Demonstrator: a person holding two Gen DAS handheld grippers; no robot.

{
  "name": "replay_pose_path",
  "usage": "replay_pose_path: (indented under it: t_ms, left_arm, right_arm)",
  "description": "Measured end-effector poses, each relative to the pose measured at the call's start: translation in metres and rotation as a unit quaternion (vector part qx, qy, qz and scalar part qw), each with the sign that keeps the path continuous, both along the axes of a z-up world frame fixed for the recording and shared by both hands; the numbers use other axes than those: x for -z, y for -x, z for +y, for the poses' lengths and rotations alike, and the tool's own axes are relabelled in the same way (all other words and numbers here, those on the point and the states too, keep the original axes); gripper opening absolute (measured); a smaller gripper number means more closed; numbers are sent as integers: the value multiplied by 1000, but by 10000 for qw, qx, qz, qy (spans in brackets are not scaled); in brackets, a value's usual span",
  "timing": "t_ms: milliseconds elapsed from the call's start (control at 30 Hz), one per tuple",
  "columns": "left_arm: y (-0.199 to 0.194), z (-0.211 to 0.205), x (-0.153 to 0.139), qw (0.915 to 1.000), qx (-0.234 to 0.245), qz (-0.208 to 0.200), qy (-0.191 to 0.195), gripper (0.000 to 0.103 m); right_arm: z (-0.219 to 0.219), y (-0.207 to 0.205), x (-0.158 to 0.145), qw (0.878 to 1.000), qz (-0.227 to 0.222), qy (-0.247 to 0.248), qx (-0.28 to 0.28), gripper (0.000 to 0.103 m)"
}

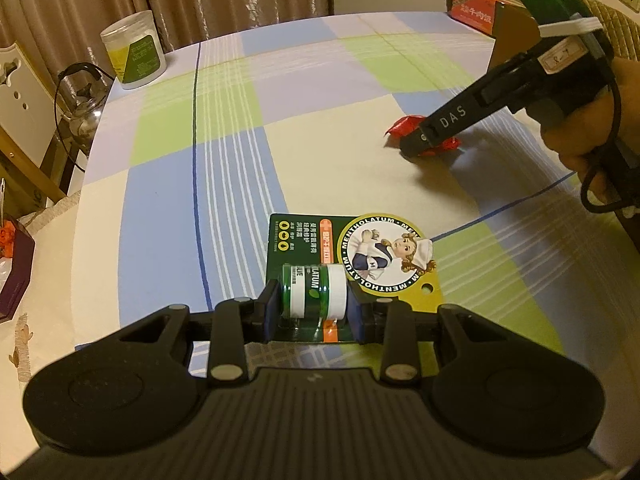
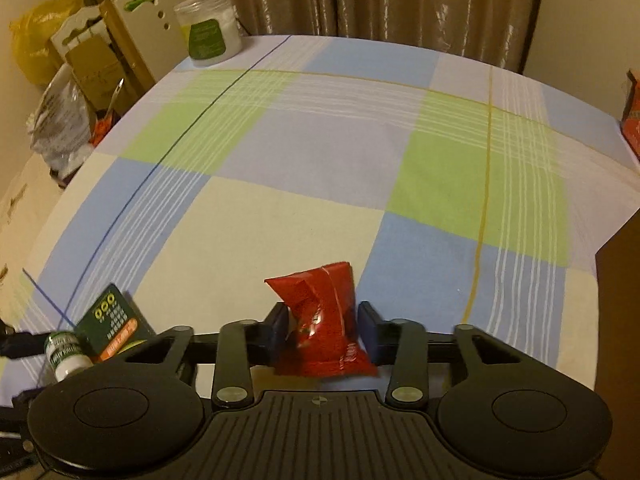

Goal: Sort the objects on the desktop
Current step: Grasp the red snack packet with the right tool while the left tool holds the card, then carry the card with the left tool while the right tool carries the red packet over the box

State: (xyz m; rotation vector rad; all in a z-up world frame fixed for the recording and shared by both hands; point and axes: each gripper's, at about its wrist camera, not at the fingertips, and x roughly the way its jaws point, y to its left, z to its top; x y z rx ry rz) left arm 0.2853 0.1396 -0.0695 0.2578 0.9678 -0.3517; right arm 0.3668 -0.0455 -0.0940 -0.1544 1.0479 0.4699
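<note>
Balm pack [image 1: 316, 292] between left gripper [image 1: 314, 312] pads

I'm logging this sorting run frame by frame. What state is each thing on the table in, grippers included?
Left gripper: shut on the Mentholatum balm pack.
Mentholatum balm pack: jar held between the pads, card flat over the tablecloth.
Right gripper: shut on the red snack packet.
Red snack packet: crumpled, pinched at its middle.
White tub: upright, lid on, at the table's far edge.
Red carton: at the table's far corner.
</note>
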Motion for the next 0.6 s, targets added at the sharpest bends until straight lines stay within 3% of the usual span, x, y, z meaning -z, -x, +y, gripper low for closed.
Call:
replay_pose_path:
  t_ms: [267,600]
  left_arm:
    - [9,-5,-4,9998,180,-6,87,30]
    - [39,-22,-31,9971,662,-317,216,30]
  right_arm:
    - [0,22,-13,9997,-132,79,-198,30]
    - [-31,94,-72,9980,-625,-72,-32,30]
